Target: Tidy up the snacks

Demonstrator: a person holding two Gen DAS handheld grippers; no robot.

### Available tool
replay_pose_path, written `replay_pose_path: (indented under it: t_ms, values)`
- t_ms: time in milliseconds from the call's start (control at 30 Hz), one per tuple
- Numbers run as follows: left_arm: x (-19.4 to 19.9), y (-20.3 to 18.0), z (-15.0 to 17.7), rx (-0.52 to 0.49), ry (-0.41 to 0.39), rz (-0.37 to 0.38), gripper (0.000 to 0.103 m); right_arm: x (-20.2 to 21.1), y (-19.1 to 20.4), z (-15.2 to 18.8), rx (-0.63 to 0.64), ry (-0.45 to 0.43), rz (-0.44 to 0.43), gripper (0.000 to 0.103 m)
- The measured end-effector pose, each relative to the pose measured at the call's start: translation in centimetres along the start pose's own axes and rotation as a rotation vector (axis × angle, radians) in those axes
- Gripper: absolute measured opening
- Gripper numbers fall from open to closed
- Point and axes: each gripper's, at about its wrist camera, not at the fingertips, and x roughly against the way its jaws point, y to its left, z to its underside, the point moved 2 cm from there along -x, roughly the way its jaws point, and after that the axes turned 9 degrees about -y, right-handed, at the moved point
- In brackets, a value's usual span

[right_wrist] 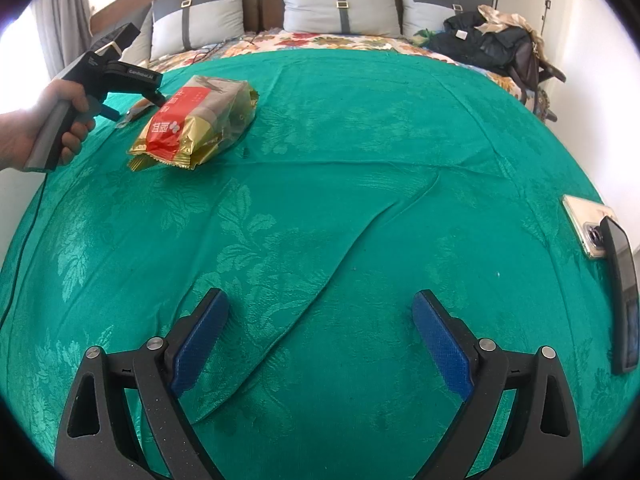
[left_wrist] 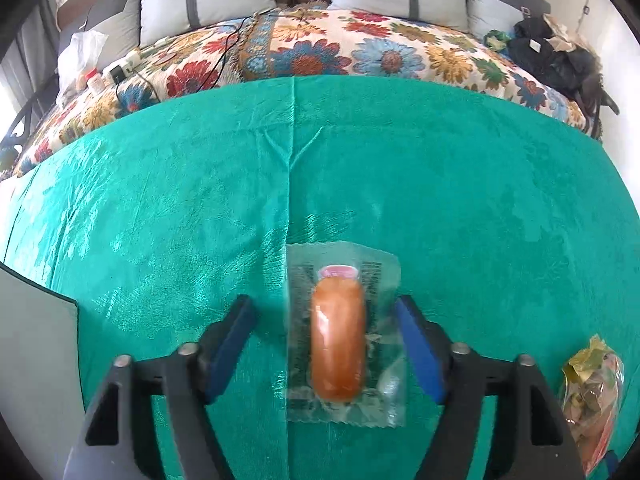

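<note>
Left gripper [left_wrist: 326, 344] straddles the sausage pack [left_wrist: 340, 340]; the right gripper [right_wrist: 320, 344] waits.

Left wrist view: the clear-wrapped sausage pack lies flat on the green cloth [left_wrist: 180, 208] between the blue pads [left_wrist: 420, 352]. The right pad seems to touch the wrapper's edge; the left pad stands clear, so nothing is clamped yet. A snack bag [left_wrist: 592, 392] lies just to the right. Right wrist view: this gripper gapes wide over bare cloth, holding nothing. The same red-and-gold bag [right_wrist: 196, 124] lies far left, beside the person's hand [right_wrist: 48, 132] on the other tool. The step looks like picking up the sausage; next, the jaws need to close squarely on it before lifting.
</note>
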Motion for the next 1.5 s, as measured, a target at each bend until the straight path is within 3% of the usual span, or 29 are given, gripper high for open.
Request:
replay_pose_path:
  t_ms: [100, 233, 567, 733, 800, 900, 967, 1167, 1500]
  values:
    - [1.2, -0.4, 0.8, -0.049, -0.005, 0.005, 0.044, 0.0, 0.0, 0.0, 0.0, 0.0, 0.0, 0.096]
    - [3.8, -0.5, 3.4, -0.058, -0.011, 0.005, 0.043, 0.0, 0.0, 0.0, 0.0, 0.0, 0.0, 0.096]
    - [14.3, -1.0, 15.1, -0.004, 0.0, 0.036, 0.043, 0.0, 0.0, 0.1, 0.0, 0.0, 0.0, 0.096]
    - [15.2, -2.8, 19.7, -0.036, -0.017, -0.012, 0.05, 0.0, 0.0, 0.1, -0.001, 0.0, -0.001, 0.096]
    - [14.5, -3.1, 20.5, -0.03, -0.034, -0.027, 0.056, 0.0, 0.0, 0.0, -0.001, 0.0, -0.001, 0.096]
    - [13.7, -2.5, 20.6, 0.005, -0.088, -0.055, 0.092, 0.0, 0.0, 0.0, -0.001, -0.001, -0.001, 0.096]
    - [13.2, -1.7, 20.8, 0.047, -0.099, -0.06, 0.102, 0.0, 0.0, 0.0, -0.001, -0.001, -0.001, 0.096]
    - [13.3, -1.0, 21.3, 0.068, -0.159, -0.064, 0.103, 0.0, 0.0, 0.0, -0.001, -0.001, -0.001, 0.096]
    - [13.1, -0.9, 21.2, 0.07, -0.163, -0.067, 0.103, 0.1, 0.0, 0.0, -0.001, -0.001, -0.002, 0.096]
